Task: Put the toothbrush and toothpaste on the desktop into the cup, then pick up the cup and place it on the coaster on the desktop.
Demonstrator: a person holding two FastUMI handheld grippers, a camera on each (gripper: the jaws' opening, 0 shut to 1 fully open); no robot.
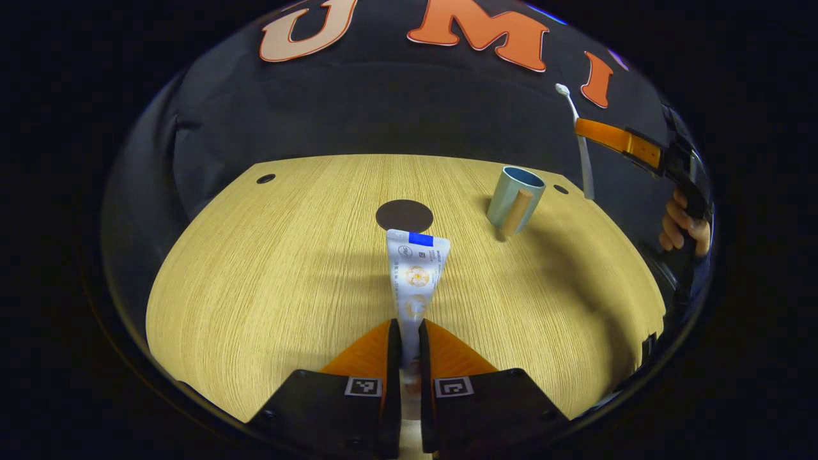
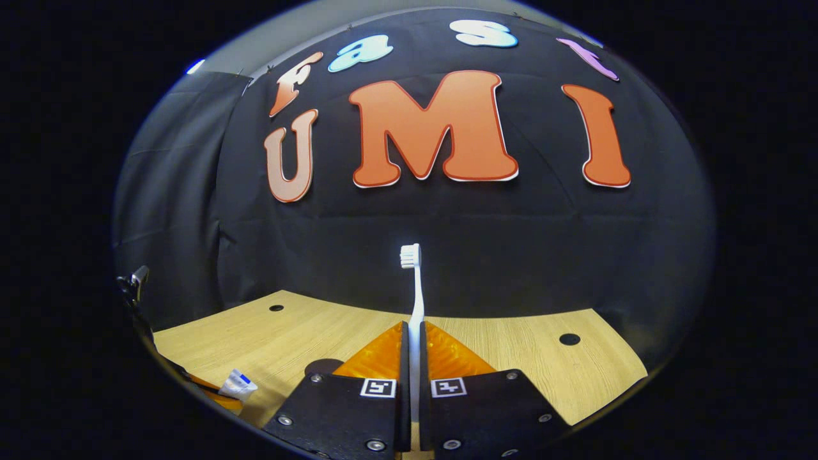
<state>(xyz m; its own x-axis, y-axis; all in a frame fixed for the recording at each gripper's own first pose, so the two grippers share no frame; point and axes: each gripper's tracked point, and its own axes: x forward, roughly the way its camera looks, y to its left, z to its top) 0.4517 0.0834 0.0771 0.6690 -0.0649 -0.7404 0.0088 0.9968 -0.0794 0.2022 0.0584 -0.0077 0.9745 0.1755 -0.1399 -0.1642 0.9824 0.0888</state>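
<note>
My left gripper (image 1: pixel 409 329) is shut on the lower end of a white toothpaste tube (image 1: pixel 415 271), which points away over the wooden desktop (image 1: pixel 268 281). Past the tube's far end lies a dark round coaster (image 1: pixel 404 215). A blue-grey cup with a wooden handle (image 1: pixel 515 199) stands to the right of the coaster. My right gripper (image 2: pixel 413 332) is shut on a white toothbrush (image 2: pixel 414 287), held upright with the bristles on top. In the left gripper view that gripper (image 1: pixel 585 128) holds the toothbrush (image 1: pixel 580 144) high at the right, above and beyond the cup.
A hand (image 1: pixel 684 227) grips the right tool at the far right edge. Small dark holes (image 1: pixel 266 179) mark the desktop's far corners. In the right gripper view the toothpaste tube's end (image 2: pixel 238 383) shows at the lower left, with the coaster's edge (image 2: pixel 323 366) near it.
</note>
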